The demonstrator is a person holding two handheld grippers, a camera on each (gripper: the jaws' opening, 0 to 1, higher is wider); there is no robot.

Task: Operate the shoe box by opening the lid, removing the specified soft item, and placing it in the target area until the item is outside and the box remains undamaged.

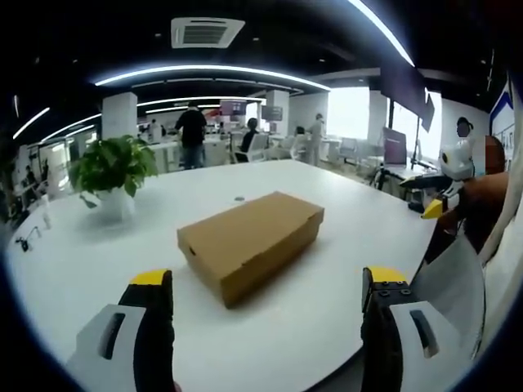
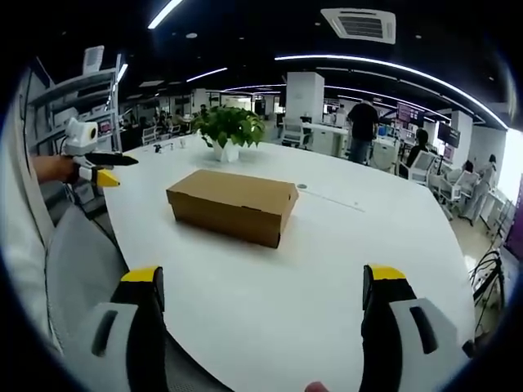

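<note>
- Left gripper (image 1: 265,290) has its yellow-tipped jaws spread wide with nothing between them, raised over the near edge of the white table (image 1: 343,318).
- Right gripper (image 2: 263,286) is likewise released, jaws far apart and empty, above the table's near side.
- Straight ahead of both grippers, well apart from the jaw tips, the brown cardboard shoe box (image 1: 249,241) lies flat on the table with its lid closed.
- Nothing stands between either gripper and the box; the tabletop there is bare.
- Beyond the box, to the left in the left gripper view, a potted green plant (image 1: 113,171) sits in a white pot.
- A small dark spot (image 1: 239,198) lies on the table just behind the box.
- Farther back, people (image 1: 192,135) stand among office desks.
- In the right gripper view the left gripper comes in at the left edge, held in a hand (image 2: 51,167).
</note>
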